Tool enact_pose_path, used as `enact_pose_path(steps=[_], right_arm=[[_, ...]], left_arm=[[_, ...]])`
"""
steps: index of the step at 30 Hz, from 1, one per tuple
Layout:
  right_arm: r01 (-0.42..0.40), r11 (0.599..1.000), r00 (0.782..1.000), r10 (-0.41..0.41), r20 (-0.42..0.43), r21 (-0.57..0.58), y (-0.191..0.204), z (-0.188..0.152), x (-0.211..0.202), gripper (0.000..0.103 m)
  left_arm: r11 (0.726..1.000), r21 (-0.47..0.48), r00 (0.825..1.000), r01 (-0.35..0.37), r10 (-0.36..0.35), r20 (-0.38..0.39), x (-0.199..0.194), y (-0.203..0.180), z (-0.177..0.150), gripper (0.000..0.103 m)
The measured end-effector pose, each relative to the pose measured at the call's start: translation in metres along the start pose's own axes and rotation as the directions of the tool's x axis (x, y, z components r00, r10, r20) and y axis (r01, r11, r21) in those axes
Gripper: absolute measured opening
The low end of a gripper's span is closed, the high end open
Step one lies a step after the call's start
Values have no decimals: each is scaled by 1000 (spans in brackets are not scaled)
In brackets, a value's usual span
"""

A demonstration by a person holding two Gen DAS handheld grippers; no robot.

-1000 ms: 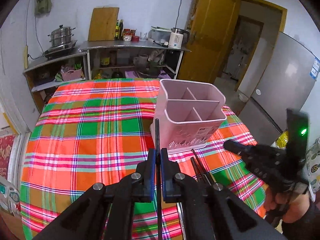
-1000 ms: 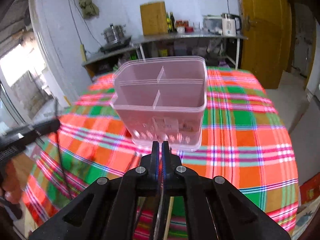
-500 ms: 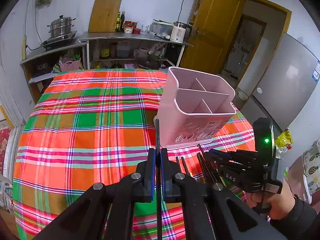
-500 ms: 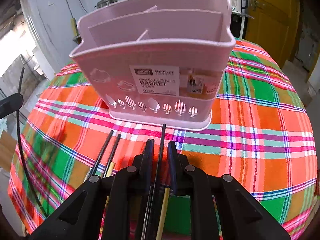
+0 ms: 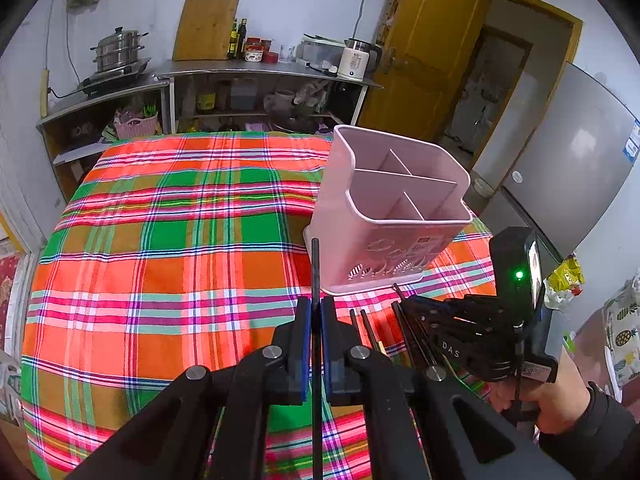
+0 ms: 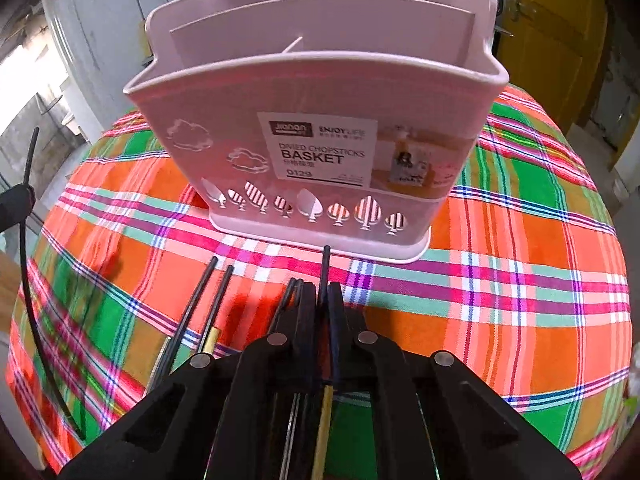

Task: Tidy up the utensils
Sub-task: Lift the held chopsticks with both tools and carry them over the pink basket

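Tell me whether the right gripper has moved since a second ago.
Yes. The right gripper has dropped and closed in on the pink chopstick basket, which now towers over the right wrist view; the jaws now clamp a black chopstick.

Left gripper (image 5: 316,320) raised, jaws clamped on a chopstick (image 5: 315,272), right gripper (image 6: 323,292) low, jaws pinching another chopstick (image 6: 325,264)
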State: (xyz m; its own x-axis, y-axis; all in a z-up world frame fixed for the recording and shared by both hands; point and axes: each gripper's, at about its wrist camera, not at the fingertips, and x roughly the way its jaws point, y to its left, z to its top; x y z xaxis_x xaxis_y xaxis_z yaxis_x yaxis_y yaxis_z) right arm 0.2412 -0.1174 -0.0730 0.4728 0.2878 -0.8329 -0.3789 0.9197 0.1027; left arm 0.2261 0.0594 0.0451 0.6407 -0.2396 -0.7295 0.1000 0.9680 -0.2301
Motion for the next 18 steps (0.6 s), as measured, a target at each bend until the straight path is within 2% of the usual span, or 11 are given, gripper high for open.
enact_pose_path(steps=[9, 18], right_arm=[[-24, 1000, 994, 24, 107, -6, 6, 6, -56, 4], [-20, 999, 965, 28, 259, -34, 15, 16, -134, 4]], left_arm=[[1000, 14, 1000, 2, -3, 29, -19, -5, 5, 4], [999, 40, 996, 5, -8, 91, -57, -19, 14, 4]])
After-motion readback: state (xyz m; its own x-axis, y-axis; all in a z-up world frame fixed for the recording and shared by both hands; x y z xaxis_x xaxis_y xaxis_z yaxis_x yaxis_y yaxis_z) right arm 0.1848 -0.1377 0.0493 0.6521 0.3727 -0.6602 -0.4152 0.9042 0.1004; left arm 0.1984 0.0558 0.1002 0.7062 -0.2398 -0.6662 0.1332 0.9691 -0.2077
